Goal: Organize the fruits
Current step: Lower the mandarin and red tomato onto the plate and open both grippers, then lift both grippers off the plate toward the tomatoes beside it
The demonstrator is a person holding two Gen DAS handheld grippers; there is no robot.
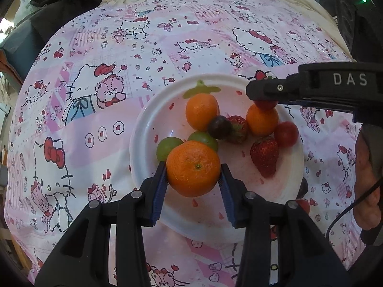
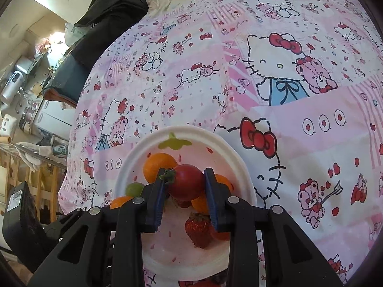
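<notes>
My left gripper (image 1: pixel 193 175) pinches a mandarin (image 1: pixel 193 168) over the near side of the white plate (image 1: pixel 148 129). My right gripper (image 2: pixel 185 186) clamps a cherry tomato (image 2: pixel 186 182) above the plate's piled fruit, right side.

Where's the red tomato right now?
In the right wrist view the tomato sits gripped in the right gripper, held over the plate, just in front of an orange.

The left gripper (image 1: pixel 193 178) is gripping a mandarin (image 1: pixel 193 168) over the near side of the plate (image 1: pixel 143 143), while the right gripper (image 1: pixel 264 95) is reaching in over the plate's far right rim.
</notes>
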